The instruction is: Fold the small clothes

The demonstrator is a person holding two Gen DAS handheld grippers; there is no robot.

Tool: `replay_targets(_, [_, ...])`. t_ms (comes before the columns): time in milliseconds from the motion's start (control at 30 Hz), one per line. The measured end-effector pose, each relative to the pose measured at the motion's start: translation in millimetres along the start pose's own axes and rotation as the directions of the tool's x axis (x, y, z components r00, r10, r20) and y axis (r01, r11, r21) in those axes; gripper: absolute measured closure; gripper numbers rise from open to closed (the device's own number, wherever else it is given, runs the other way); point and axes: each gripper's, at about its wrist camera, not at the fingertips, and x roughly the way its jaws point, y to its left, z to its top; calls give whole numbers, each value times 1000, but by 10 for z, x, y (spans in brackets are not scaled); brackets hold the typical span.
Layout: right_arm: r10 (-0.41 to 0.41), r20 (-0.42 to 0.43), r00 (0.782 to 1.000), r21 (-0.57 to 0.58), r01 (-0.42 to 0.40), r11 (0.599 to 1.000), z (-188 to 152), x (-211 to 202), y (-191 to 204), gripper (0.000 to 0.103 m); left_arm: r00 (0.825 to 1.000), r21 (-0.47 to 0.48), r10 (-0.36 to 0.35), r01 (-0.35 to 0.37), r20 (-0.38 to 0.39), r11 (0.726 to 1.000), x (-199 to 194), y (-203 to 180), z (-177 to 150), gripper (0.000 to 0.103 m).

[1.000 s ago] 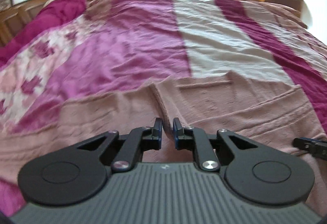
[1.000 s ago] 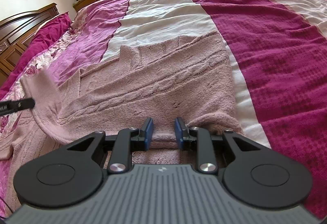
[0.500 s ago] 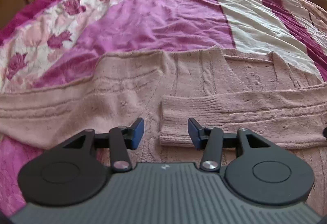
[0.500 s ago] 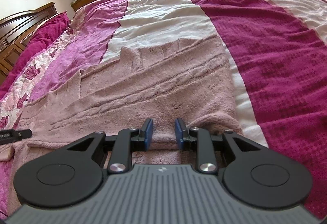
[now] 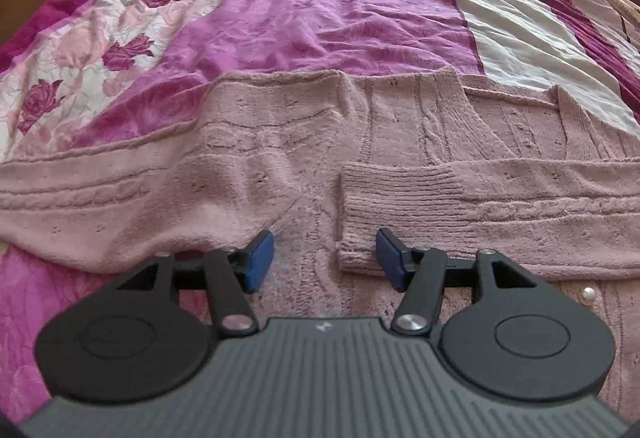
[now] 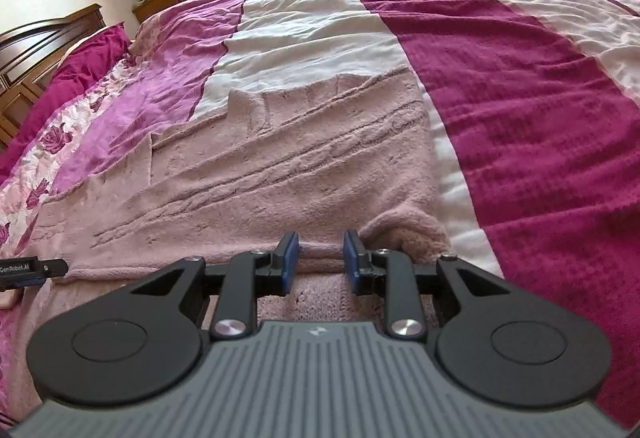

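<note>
Since 1 second ago the left gripper (image 5: 324,258) has been opening, laying the ribbed sleeve cuff (image 5: 360,214) across the dusty-pink knitted cardigan (image 6: 256,174) spread on the striped bedspread (image 6: 520,86). Released, that sleeve runs rightward from its fingers. The right gripper (image 6: 318,262), also just opening, straddles the cardigan's near hem loosely, nearer the folded side.

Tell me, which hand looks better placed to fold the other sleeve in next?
Probably the left. Its tool hangs open over the cardigan, with the spread-out sleeve right beside it. The right tool sits at the far side, by the fold.
</note>
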Motion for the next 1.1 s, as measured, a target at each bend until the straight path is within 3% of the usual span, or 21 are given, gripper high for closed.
replay_targets(100, [51, 10, 999, 20, -51, 998, -6, -66, 41, 39, 1000, -22, 11, -11, -6, 1000, -86, 93, 27, 44])
replay_targets(167, [52, 13, 999, 0, -52, 999, -8, -111, 118, 33, 1000, -39, 11, -12, -8, 999, -151, 173, 47, 44])
replay_targets(300, [69, 16, 997, -26, -69, 997, -1, -214, 257, 33, 996, -47, 88, -88, 8, 995, -302, 331, 91, 43])
replay_targets(533, [115, 27, 993, -48, -113, 992, 9, -415, 426, 32, 986, -79, 159, -156, 42, 985, -528, 736, 133, 39])
replay_targets(933, [100, -30, 994, -100, -103, 990, -179, -505, 579, 32, 982, -248, 187, -180, 5, 952, -495, 1417, -14, 39])
replay_targets(1100, [83, -43, 996, -129, -88, 988, -237, -476, 620, 23, 979, -303, 202, -193, -3, 933, -475, 1626, -58, 39])
